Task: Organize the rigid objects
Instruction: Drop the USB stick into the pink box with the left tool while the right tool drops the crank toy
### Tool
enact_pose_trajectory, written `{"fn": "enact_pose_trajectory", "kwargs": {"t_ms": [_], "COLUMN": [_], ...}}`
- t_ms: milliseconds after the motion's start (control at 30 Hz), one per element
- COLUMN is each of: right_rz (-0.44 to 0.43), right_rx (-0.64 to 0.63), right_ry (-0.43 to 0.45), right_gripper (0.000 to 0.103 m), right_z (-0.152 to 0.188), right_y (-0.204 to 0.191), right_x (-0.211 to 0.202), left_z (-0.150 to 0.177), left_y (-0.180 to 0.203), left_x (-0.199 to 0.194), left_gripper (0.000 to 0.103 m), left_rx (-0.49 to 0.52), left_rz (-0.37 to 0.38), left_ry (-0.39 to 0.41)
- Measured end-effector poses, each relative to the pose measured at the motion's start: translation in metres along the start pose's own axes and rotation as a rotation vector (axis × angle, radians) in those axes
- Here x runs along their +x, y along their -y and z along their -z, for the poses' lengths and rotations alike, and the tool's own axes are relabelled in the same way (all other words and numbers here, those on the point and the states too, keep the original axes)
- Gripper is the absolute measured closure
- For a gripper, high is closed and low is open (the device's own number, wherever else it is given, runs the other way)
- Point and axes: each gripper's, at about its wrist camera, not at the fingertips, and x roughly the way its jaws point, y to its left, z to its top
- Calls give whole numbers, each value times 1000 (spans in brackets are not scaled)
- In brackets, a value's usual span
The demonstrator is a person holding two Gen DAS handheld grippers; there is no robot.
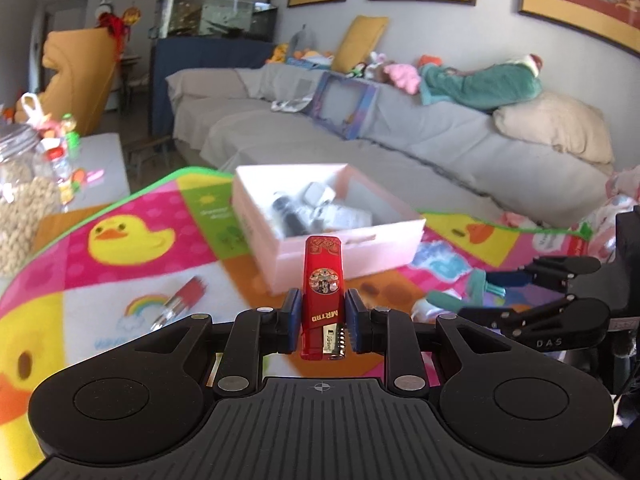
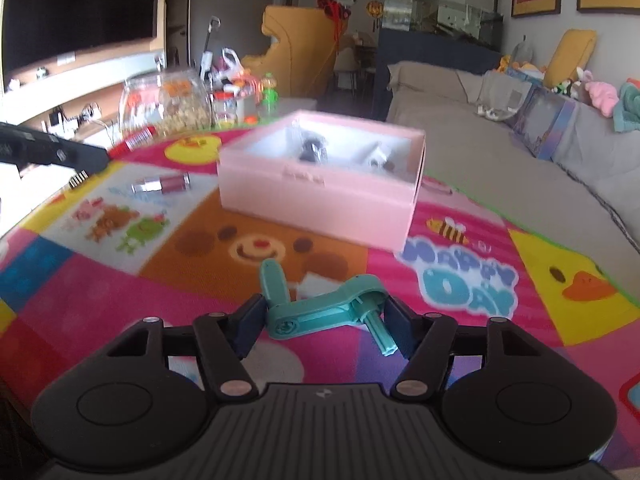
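My left gripper (image 1: 322,312) is shut on a red lighter (image 1: 323,280) and holds it upright above the mat, just in front of the pink box (image 1: 344,246). The box holds several dark and white items. My right gripper (image 2: 324,318) is shut on a teal plastic crank handle (image 2: 320,308), low over the mat, in front of the same pink box (image 2: 320,190). A red and silver lipstick (image 1: 182,300) lies on the mat left of the box; it also shows in the right wrist view (image 2: 162,183). The right gripper shows at the right of the left wrist view (image 1: 516,300).
A colourful play mat (image 2: 460,280) covers the table. A glass jar of snacks (image 2: 164,106) and small bottles (image 2: 269,96) stand at its far left edge. A grey sofa (image 1: 400,148) with cushions and toys runs behind the table.
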Motion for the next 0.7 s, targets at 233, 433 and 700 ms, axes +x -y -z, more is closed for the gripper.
{"fn": "enact_pose_trajectory", "kwargs": {"t_ms": [233, 433, 700], "right_rz": [143, 147, 76], "right_rx": [-52, -16, -34], "right_ry": [257, 253, 77], "right_gripper": [37, 26, 26], "right_z": [-85, -117, -38], "right_y": [6, 16, 10], "right_x": [5, 35, 35], "left_z": [-98, -139, -49], "left_y": [12, -11, -86], "left_x": [47, 116, 79], "left_gripper": [76, 76, 76], "left_rx": [73, 39, -65], "left_rz": [46, -12, -130], "left_ry": [176, 72, -70]}}
